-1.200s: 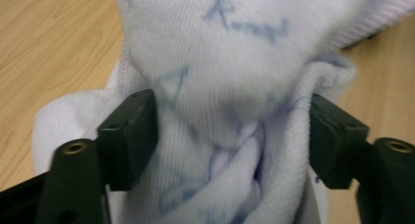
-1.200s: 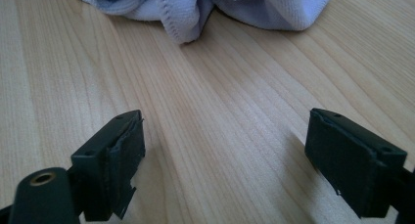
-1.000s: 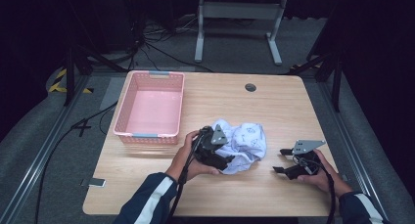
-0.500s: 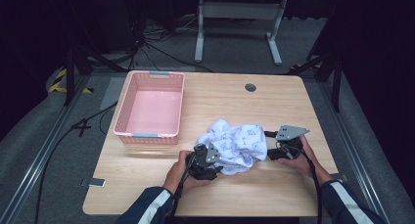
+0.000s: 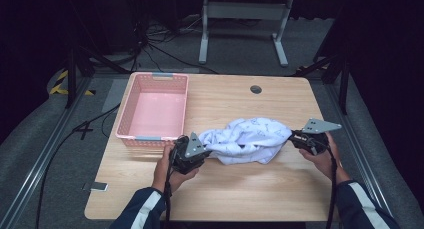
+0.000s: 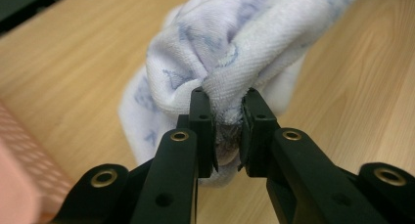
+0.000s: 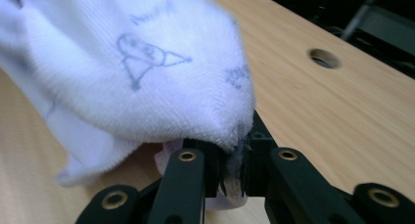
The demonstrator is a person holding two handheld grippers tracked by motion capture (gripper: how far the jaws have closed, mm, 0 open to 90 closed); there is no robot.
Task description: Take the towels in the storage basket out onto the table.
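Note:
A white towel (image 5: 247,139) with pale blue prints is stretched between my two grippers over the front middle of the wooden table (image 5: 235,194). My left gripper (image 5: 197,150) is shut on the towel's left end, its jaws pinching a bunched fold of the towel (image 6: 230,67). My right gripper (image 5: 296,138) is shut on the right end, with the towel (image 7: 132,72) draped over its jaws. The middle of the towel sags onto the table.
A pink plastic basket (image 5: 125,120) stands empty at the table's left, just behind my left hand. A round cable hole (image 5: 256,89) is near the back edge. A small phone-like object (image 5: 94,186) lies at the front left corner.
My grippers have moved apart. The right one went right and the left one stayed near the basket, so the bunched towel is now pulled out into a long band between them.

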